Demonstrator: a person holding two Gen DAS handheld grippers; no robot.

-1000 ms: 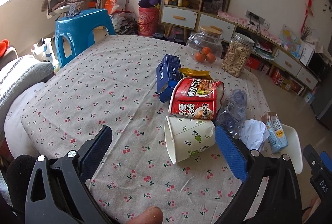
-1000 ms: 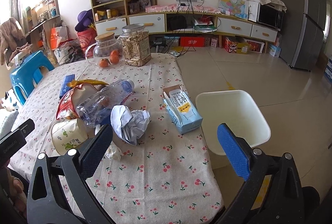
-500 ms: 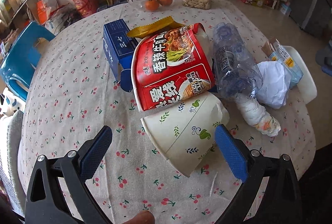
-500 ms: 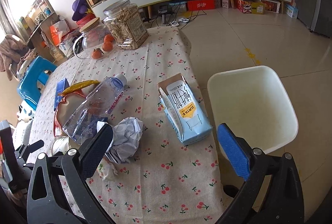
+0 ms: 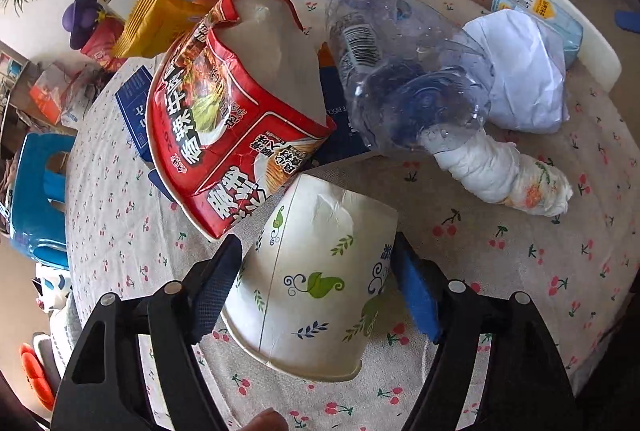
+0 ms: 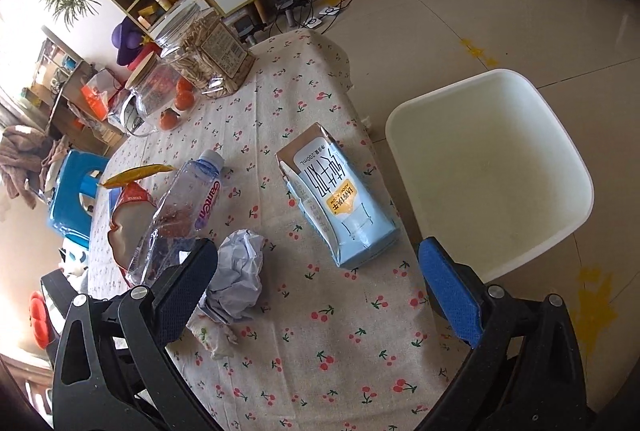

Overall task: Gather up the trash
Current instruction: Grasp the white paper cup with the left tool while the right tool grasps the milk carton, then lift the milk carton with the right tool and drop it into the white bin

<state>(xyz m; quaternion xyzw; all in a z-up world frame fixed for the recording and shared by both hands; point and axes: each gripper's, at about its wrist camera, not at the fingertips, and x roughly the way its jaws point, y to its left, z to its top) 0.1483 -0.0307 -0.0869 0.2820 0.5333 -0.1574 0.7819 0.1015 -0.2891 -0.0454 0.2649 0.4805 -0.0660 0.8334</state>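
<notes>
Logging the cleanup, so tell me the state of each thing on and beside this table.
paper cup: on its side, between the pads of the left tongs.
left tongs: just been closing, pads against the cup.
right tongs: open, empty.
noodle bowl: crushed, tipped over.
plastic bottle: crumpled, lying down.
milk carton: lying flat, top open.
paper ball: crumpled.
white bin: empty.

at the far edge of the table (image 6: 280, 343) we see a snack jar (image 6: 204, 59) beside a round jar of oranges (image 6: 154, 95).
</notes>
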